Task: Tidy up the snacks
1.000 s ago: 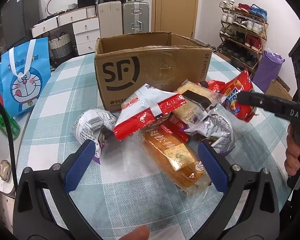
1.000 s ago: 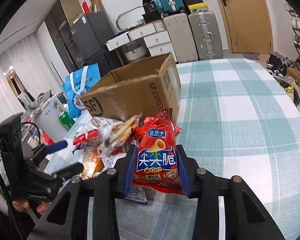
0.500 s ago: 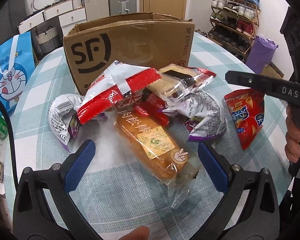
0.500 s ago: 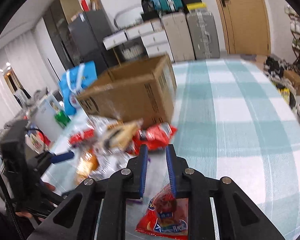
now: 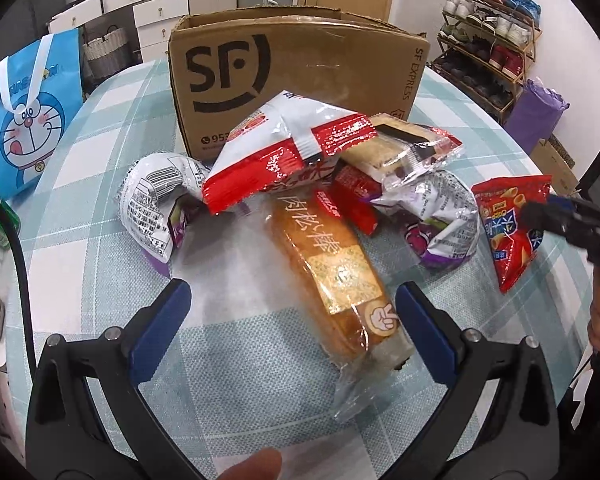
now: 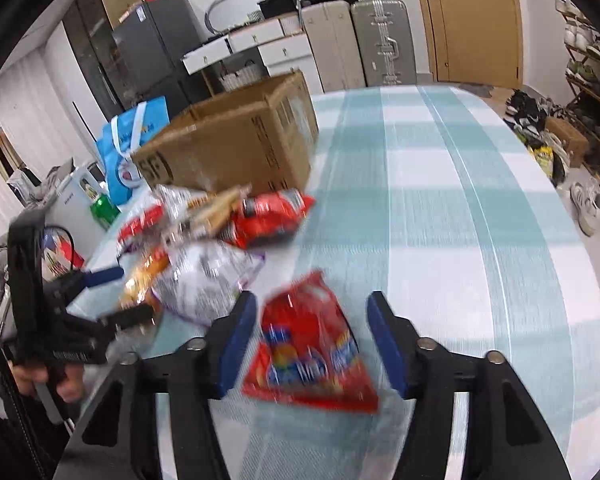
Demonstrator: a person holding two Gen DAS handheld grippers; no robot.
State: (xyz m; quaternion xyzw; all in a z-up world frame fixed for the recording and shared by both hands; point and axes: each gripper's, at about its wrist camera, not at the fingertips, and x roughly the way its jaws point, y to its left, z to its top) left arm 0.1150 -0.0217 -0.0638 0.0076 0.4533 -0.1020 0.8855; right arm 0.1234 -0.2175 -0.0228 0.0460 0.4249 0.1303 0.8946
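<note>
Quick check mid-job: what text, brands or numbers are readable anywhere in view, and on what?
"SF", "SF EXPRESS", "953…" cut off: cardboard box
"肉松棒": orange bread pack
"Crisp": red chip bag
"DORAEMON", partly hidden by the handle: blue tote bag
Silver packet: barcode, fine print unreadable
Right wrist view: all blurred

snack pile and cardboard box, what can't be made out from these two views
- Inside of the cardboard box: both views, its walls hide any contents.
- Red crisp bag print: right wrist view, motion blur; in the left wrist view the right hand-held gripper covers part of it.
- Small red packet: left wrist view, mostly buried under the red-and-white bag.
- Shoes on the rack: too small.
</note>
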